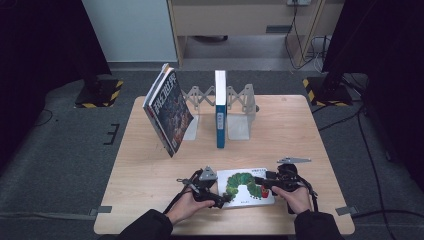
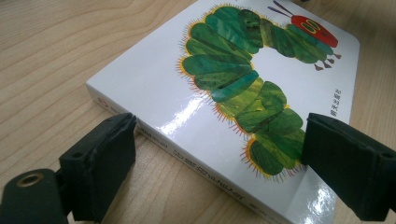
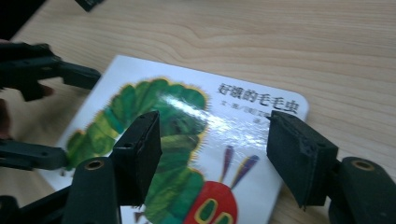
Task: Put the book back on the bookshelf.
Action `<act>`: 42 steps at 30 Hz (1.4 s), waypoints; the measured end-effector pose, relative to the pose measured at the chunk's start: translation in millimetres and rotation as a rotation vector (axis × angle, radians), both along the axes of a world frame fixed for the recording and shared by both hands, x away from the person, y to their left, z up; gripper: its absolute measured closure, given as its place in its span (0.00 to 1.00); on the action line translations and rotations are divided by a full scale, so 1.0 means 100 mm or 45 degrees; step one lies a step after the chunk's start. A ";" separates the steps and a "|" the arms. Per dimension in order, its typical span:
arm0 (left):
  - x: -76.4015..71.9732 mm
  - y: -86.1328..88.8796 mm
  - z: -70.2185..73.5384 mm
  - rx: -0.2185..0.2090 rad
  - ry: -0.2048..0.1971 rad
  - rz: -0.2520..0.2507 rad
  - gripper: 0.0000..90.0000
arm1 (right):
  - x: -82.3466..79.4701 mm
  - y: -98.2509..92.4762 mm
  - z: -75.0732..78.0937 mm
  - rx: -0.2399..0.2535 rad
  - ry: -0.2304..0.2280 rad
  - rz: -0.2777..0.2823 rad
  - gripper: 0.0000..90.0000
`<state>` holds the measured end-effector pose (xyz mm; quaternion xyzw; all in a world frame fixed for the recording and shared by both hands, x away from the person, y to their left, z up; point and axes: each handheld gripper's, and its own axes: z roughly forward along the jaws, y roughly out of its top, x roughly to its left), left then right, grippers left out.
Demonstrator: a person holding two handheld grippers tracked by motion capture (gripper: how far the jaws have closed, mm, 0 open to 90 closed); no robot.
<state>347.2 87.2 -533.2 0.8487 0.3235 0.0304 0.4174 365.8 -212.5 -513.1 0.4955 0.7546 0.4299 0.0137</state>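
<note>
Glossy and flat on the pale wooden table [image 1: 150,165] near its front edge, the white caterpillar-cover board book [image 1: 246,187] is straddled by the left gripper [image 2: 219,154] and right gripper [image 3: 212,154], both gaping and empty, so slipping is risked.

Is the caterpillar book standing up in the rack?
No, the caterpillar book lies flat on the table, near the person, away from the rack.
</note>
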 end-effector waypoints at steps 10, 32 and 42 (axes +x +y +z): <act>0.00 0.00 0.00 0.003 -0.004 -0.006 0.10 | 0.00 -0.02 -0.04 -0.112 0.019 -0.040 0.36; 0.01 0.02 0.00 -0.030 0.034 0.003 0.06 | -0.03 -0.13 0.12 0.142 -0.059 -0.083 0.35; 0.02 0.02 0.00 -0.047 0.052 0.005 0.05 | -0.04 -0.14 0.17 0.237 -0.114 -0.099 0.34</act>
